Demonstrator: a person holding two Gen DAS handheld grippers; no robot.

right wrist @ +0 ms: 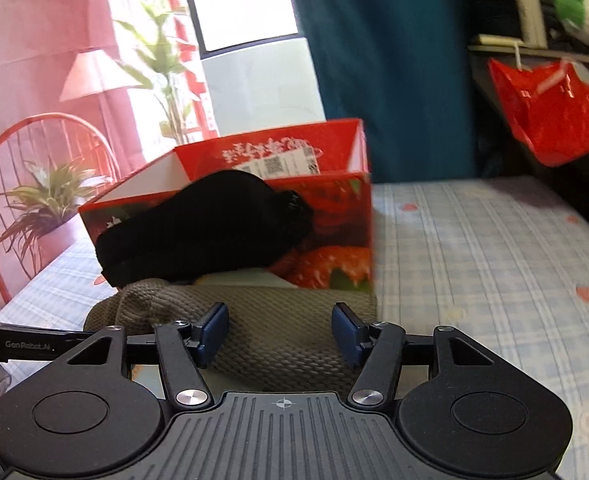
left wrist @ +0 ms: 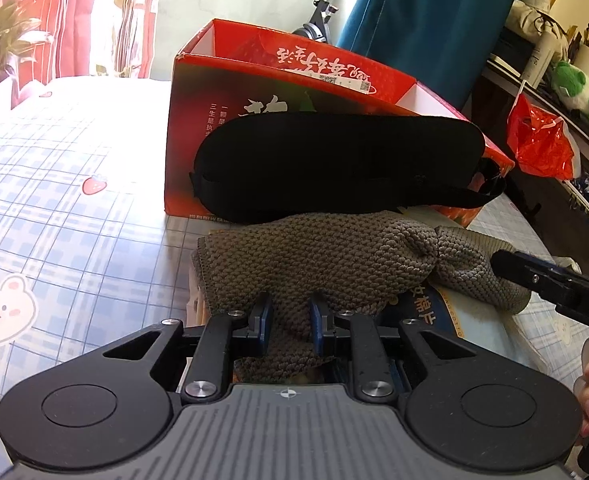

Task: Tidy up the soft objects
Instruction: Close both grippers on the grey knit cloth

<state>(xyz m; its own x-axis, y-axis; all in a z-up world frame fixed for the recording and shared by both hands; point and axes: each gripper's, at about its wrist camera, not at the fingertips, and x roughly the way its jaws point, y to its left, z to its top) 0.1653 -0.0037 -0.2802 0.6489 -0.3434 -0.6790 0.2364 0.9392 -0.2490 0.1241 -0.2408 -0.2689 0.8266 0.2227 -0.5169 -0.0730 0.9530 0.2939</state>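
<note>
A grey-brown knitted cloth (left wrist: 334, 256) lies bunched on a printed packet (left wrist: 450, 316) in front of a red strawberry box (left wrist: 198, 140). My left gripper (left wrist: 290, 314) is shut on the cloth's near edge, with fabric pinched between the blue pads. A black eye mask (left wrist: 334, 168) leans against the box's front, just above the cloth. At the cloth's right end a finger (left wrist: 534, 276) of my right gripper touches the fabric. In the right wrist view my right gripper (right wrist: 280, 330) stands open, its pads wide apart over the knitted cloth (right wrist: 278, 352). Behind it are the eye mask (right wrist: 202, 224) and the box (right wrist: 334, 200).
The table carries a blue checked cover (left wrist: 74, 200) with strawberry and bear prints. A red plastic bag (left wrist: 542, 140) hangs off a shelf at the right, near a green plush toy (left wrist: 578, 96). A teal curtain (right wrist: 374, 60), a red wire chair (right wrist: 14, 160) and potted plants stand behind.
</note>
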